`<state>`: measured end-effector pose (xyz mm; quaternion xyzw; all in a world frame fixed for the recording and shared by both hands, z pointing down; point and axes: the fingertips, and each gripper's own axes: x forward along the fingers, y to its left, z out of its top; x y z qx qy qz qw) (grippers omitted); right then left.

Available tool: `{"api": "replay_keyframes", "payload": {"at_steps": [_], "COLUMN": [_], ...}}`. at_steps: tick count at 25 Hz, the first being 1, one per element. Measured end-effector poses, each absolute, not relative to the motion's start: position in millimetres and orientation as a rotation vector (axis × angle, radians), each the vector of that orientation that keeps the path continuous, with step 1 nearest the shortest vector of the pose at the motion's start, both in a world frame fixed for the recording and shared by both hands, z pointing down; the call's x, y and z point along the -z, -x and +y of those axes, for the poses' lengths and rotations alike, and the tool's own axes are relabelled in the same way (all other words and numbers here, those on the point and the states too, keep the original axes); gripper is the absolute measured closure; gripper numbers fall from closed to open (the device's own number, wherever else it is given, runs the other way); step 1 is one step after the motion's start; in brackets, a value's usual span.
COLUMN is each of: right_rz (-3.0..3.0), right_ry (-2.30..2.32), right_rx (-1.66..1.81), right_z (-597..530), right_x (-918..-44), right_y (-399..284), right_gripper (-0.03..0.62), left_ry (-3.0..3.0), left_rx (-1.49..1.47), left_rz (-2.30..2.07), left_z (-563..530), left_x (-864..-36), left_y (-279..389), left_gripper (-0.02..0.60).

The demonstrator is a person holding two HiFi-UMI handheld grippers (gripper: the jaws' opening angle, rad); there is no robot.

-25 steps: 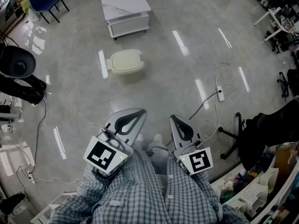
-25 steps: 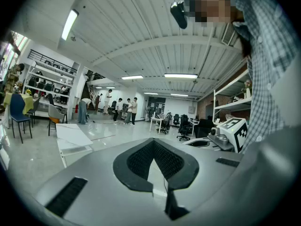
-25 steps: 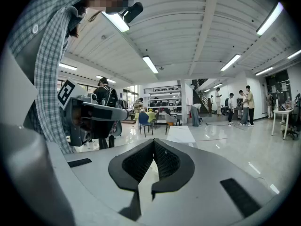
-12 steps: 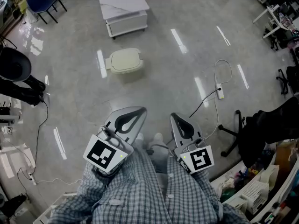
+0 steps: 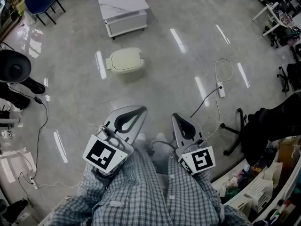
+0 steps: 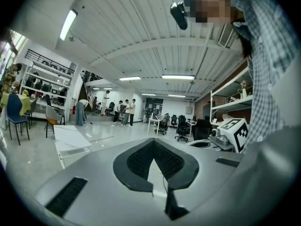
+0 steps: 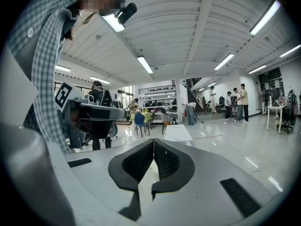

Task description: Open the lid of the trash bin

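Observation:
The cream trash bin [image 5: 125,60] stands on the grey floor ahead of me with its lid down. Both grippers are held low near my legs, well short of the bin and not touching it. My left gripper [image 5: 141,109] is shut, its dark pads meeting at the tip [image 6: 154,141], with nothing between them. My right gripper [image 5: 174,117] is also shut and empty, its pads together [image 7: 154,141]. The bin does not show in either gripper view; both point level across the room.
A low white table [image 5: 121,6] stands beyond the bin. A power strip with a white cable [image 5: 221,93] lies to the right. An office chair base [image 5: 233,134] and cluttered baskets [image 5: 254,197] sit at the right, a black cable [image 5: 40,121] at the left.
The bin and table have drifted slightly up and left in the head view. Both grippers stay shut in the same place.

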<state>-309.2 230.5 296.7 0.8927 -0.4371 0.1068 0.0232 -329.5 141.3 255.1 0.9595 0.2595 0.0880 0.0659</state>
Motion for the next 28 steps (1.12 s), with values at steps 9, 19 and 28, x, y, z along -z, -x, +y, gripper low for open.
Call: {"api": "replay_keyframes", "payload": {"at_steps": [9, 19, 28], "right_rz": [-1.332, -1.282, -1.324], "right_ry": [-2.759, -2.786, -2.764], "right_rx": [-0.304, -0.348, -0.373], "right_z": [222.2, 237.4, 246.1], "right_x": [-294.0, -301.4, -305.0], "right_y": [318.4, 299.8, 260.9], "right_gripper": [0.574, 0.574, 0.574], "left_ry": [-2.896, -2.892, -2.912], "left_rx": [-0.238, -0.193, -0.328], "left_rz": [0.794, 0.816, 0.774], "left_z": [131.4, 138.9, 144.8], "left_x": [-252.8, -252.9, -263.3], "left_y": [337.0, 320.1, 292.0], "left_gripper": [0.577, 0.577, 0.577]}}
